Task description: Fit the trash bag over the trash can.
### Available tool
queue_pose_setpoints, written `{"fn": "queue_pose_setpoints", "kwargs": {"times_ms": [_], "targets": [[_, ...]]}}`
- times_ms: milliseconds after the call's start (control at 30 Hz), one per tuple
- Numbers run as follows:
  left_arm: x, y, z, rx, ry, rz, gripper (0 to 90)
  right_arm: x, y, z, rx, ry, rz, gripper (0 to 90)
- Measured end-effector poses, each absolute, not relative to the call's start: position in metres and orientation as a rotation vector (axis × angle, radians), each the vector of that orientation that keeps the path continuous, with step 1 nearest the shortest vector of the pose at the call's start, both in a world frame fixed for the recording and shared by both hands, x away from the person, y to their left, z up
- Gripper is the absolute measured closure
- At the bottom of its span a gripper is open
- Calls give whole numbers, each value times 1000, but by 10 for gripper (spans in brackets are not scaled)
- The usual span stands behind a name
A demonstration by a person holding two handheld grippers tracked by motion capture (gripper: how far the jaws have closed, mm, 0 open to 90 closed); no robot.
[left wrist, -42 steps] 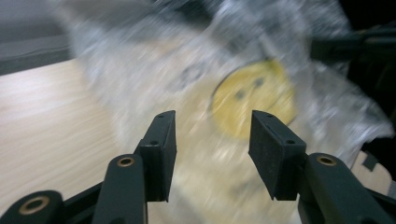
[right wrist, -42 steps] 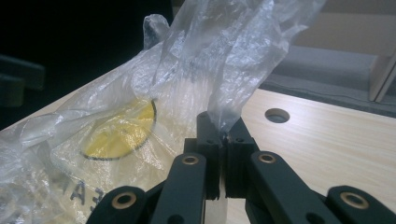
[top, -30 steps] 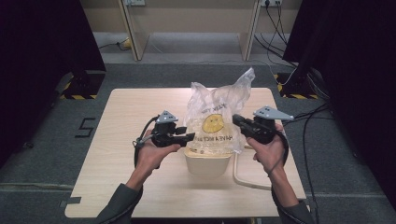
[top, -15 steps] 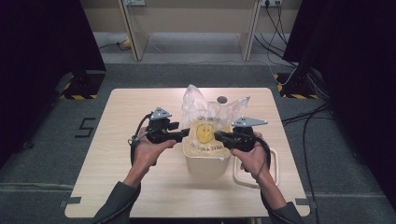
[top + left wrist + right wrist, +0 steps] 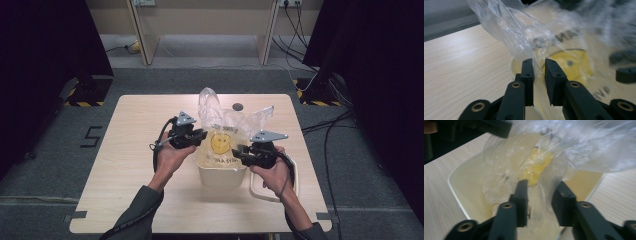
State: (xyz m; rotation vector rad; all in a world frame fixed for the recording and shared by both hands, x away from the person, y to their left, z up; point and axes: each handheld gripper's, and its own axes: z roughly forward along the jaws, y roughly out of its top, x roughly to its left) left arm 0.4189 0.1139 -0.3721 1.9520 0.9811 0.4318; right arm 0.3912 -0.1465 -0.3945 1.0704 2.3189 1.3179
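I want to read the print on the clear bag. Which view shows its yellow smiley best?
The high view: the smiley faces the camera whole on the plastic bag. The left gripper view shows it blurred and partly cut off; the right gripper view shows a yellow smear.

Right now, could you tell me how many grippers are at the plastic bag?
2: the left gripper at the plastic bag's left side, the right gripper at its right side, over the cream bin.

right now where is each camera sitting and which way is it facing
High view: above the person's side, looking forward and down on the table; forearms, left gripper, right gripper.
Left gripper view: rides that gripper, facing the plastic bag; its black jaws.
Right gripper view: faces the cream bin; its jaws.
Shared: all show the bag with the yellow face.
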Motion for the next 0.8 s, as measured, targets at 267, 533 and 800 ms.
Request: {"fn": "queue_pose_setpoints", "kwargs": {"times_ms": [267,533,800], "targets": [[403,120,-376,2009,941,398,786,397,-164,-374,1200,2177,1349,475],[402,135,-374,1963,985,376,512,412,-158,-374,1148,2208,1317,779],[417,137,-359,1885,1019,455,385,386,-154,-395,1076,2293,1318,791]]}}
